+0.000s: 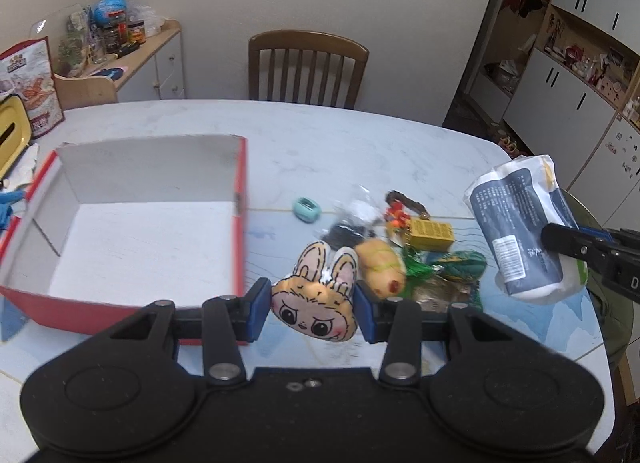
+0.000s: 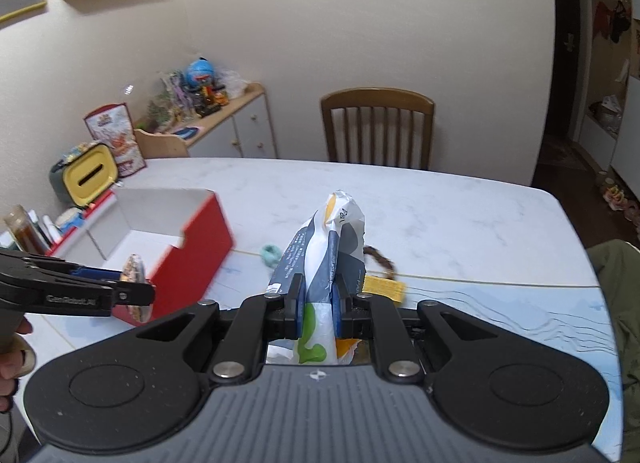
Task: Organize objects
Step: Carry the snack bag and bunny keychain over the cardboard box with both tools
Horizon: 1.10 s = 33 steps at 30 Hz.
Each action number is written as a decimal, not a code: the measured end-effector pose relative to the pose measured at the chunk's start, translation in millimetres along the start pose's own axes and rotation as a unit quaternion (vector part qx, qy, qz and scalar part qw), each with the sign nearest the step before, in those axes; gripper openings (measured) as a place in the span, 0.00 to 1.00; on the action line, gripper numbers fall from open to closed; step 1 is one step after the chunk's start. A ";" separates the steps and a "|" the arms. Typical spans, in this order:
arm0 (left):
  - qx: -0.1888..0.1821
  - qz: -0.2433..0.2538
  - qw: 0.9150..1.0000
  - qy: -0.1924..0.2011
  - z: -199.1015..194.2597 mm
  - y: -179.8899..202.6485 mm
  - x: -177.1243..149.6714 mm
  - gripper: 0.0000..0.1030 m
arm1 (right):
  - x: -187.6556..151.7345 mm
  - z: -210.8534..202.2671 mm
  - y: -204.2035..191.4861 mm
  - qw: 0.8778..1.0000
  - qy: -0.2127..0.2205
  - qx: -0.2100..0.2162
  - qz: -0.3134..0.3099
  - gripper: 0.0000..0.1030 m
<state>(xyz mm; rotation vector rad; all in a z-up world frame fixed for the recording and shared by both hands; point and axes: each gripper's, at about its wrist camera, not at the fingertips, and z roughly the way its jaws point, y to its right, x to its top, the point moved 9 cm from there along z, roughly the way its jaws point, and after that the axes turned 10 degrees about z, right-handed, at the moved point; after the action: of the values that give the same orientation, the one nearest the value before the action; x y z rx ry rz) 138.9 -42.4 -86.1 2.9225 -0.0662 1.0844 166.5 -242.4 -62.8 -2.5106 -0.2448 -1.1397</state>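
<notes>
The left tool is closed on a flat plush rabbit face, its blue pads pressed to both sides of the toy, held above the bench just right of the red box. That box sits open with a white, bare inside. Further right of the box lies the loose heap on the bench — a small teal object, a dark packet, a yellow carton, a potato-like lump and a green foil wrapper, touching or overlapping one another. Well to the right of the box, the right tool grips a white and dark-blue plastic bag — its fingers pinch the bag's lower part, and the bag stands up off the bench. A wooden chair stands beyond the box at the bench's far edge.
</notes>
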 end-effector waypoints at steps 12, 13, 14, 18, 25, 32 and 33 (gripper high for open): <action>0.010 -0.006 1.000 0.001 -7.7 -92.0 6.0 0.42 | 5.3 37.4 -116.1 0.999 -0.004 0.030 -0.018 0.13; 0.013 -0.008 1.000 0.000 -6.6 -100.2 6.4 0.42 | 5.3 41.5 -124.1 0.999 -0.004 0.031 -0.021 0.13; 0.016 -0.012 1.000 -0.003 -5.4 -108.9 6.4 0.42 | 5.1 46.0 -132.3 0.999 -0.004 0.032 -0.023 0.13; 0.024 -0.022 0.999 -0.011 -0.7 -140.6 5.8 0.42 | 3.7 64.6 -161.9 0.999 -0.008 0.037 -0.026 0.13; 0.035 -0.027 0.999 -0.028 13.5 -186.2 1.3 0.42 | -2.7 97.5 -204.7 0.998 -0.019 0.045 -0.034 0.13; 0.049 -0.031 0.997 -0.059 38.7 -224.2 -8.6 0.42 | -14.9 130.1 -237.2 0.997 -0.035 0.049 -0.051 0.13; 0.053 -0.030 0.996 -0.063 42.9 -228.5 -9.3 0.42 | -17.2 135.1 -240.0 0.997 -0.038 0.048 -0.054 0.13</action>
<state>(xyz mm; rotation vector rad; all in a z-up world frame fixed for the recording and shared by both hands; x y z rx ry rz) 170.8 184.5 -126.4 3.0616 0.0787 0.9228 175.0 31.5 -94.7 -2.4843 -0.4498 -1.0471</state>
